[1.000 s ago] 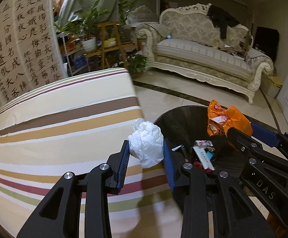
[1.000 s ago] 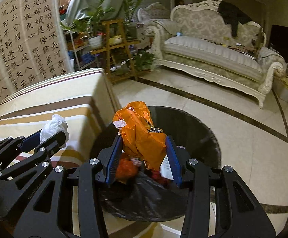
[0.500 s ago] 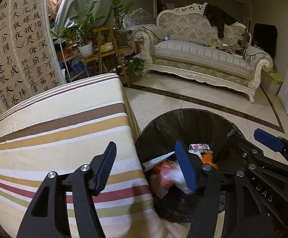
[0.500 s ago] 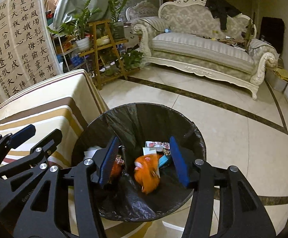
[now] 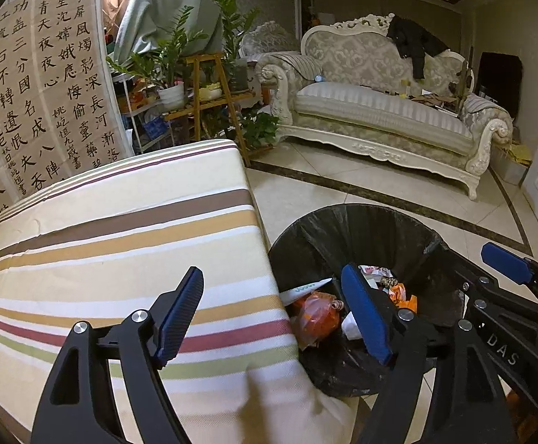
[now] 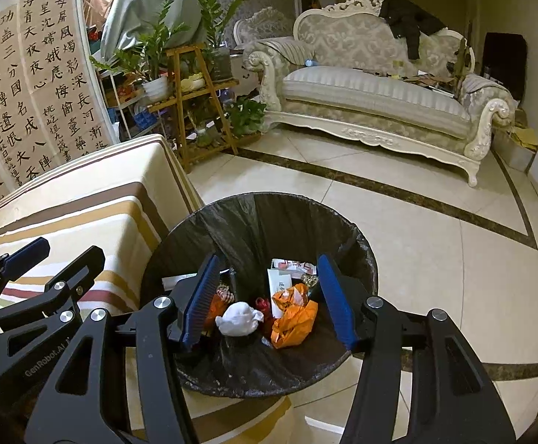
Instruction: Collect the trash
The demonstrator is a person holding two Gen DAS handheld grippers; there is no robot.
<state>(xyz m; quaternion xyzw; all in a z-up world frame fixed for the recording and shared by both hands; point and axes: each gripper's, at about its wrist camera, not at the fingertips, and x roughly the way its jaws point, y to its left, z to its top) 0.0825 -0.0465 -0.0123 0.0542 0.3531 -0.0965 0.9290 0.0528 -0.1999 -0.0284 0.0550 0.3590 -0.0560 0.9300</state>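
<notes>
A bin lined with a black bag [image 6: 269, 199] stands on the floor beside the striped table [image 6: 84, 199]. Inside it lie a crumpled white paper wad [image 6: 237, 318], an orange plastic bag [image 6: 293, 318] and several wrappers. My right gripper [image 6: 269, 296] hangs over the bin, its jaws opening and nothing between them. My left gripper [image 5: 272, 310] straddles the table edge [image 5: 121, 244] and the bin rim [image 5: 343, 214]. Its jaws are opening too and hold nothing. The orange bag [image 5: 317, 318] shows past its right finger. One blue pad [image 5: 505, 262] of the right gripper shows at the right.
A cream sofa [image 5: 380, 118] with a black garment stands across the tiled floor. A wooden plant stand [image 5: 209, 85] with potted plants is behind the table. A calligraphy screen [image 5: 28, 111] closes off the left side.
A second ago the left gripper held the white paper wad and the right held the orange bag above the bin. Both have let go, their jaws have widened, and both pieces lie in the bin.
</notes>
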